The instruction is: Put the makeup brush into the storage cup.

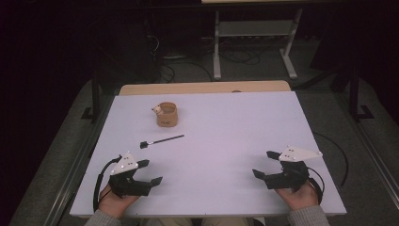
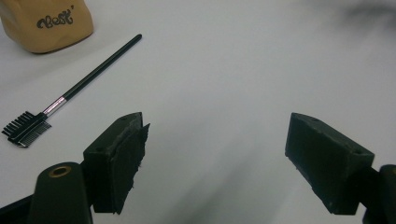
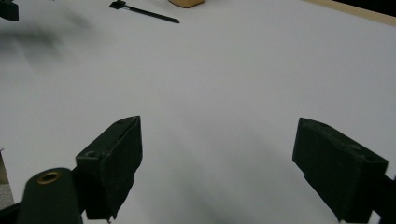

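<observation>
A tan pouch-like cup (image 1: 166, 114) with dark lettering stands on the white table (image 1: 226, 122) at the back left; it also appears as the tan pouch (image 2: 46, 23) in the left gripper view. In front of it lies a thin black brush (image 1: 161, 140) with a comb head at its left end, seen as the brush (image 2: 70, 95) and the brush (image 3: 144, 11). My left gripper (image 1: 151, 172) rests near the front left edge, open and empty. My right gripper (image 1: 264, 164) rests near the front right, open with nothing between its fingers.
A wooden strip (image 1: 202, 87) runs along the table's far edge. Beyond it stands a grey metal frame (image 1: 254, 37) on a dark floor with cables. A black cable (image 1: 341, 155) loops past the table's right edge.
</observation>
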Demonstrator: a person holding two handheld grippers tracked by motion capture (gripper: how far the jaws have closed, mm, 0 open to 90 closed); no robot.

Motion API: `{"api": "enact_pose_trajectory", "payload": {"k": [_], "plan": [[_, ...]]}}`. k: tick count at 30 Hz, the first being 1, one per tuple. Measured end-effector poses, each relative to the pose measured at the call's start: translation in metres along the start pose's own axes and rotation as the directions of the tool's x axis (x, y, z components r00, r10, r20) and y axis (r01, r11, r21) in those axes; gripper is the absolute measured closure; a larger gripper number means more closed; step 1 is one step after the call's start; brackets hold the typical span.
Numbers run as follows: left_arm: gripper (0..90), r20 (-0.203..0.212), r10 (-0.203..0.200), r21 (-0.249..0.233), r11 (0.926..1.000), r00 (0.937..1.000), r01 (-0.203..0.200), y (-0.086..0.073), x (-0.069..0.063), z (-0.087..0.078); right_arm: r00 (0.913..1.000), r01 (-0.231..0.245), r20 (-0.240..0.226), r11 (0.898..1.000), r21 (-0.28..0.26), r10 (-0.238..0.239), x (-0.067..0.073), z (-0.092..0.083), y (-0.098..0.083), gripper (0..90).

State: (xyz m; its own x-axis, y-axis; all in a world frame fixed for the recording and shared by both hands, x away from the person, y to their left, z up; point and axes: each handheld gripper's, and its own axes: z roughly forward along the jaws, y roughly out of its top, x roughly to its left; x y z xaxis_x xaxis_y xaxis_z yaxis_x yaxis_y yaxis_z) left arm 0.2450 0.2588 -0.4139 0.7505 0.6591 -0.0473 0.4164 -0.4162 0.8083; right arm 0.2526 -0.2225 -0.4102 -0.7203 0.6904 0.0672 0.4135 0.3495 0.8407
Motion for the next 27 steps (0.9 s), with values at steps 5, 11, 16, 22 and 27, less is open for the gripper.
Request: {"api": "enact_pose_trajectory", "payload": {"k": [5, 11, 16, 22, 27], "plan": [[19.4, 0.0, 0.009, 0.0, 1.0, 1.0, -0.009, -0.0009, 0.0001, -0.0021, 0.9997, -0.022, -0.006, 1.0, 0.014, 0.022, -0.0027, -0.0002, -0.0023, 14.3], [18.8, 0.005, 0.002, -0.012, 0.9999, 1.0, -0.001, -0.0013, 0.0006, -0.0049, 0.9999, -0.012, 0.003, 1.0, 0.0, 0.012, -0.0045, -0.0031, -0.0025, 14.8], [18.8, 0.013, -0.003, -0.007, 1.0, 0.9999, 0.003, -0.0026, 0.0009, -0.0046, 0.9998, -0.018, 0.002, 1.0, 0.007, 0.018, -0.0057, -0.0038, -0.0044, 15.0], [18.8, 0.009, 0.008, -0.008, 0.9999, 0.9999, -0.008, -0.0031, 0.0023, -0.006, 0.9999, -0.015, -0.003, 1.0, 0.013, 0.015, -0.0063, -0.0029, -0.005, 15.0], [18.8, 0.009, 0.007, -0.006, 1.0, 0.9999, -0.007, -0.0033, 0.003, -0.0071, 0.9998, -0.016, -0.008, 1.0, 0.015, 0.017, -0.0059, -0.0022, -0.005, 15.1]]}}
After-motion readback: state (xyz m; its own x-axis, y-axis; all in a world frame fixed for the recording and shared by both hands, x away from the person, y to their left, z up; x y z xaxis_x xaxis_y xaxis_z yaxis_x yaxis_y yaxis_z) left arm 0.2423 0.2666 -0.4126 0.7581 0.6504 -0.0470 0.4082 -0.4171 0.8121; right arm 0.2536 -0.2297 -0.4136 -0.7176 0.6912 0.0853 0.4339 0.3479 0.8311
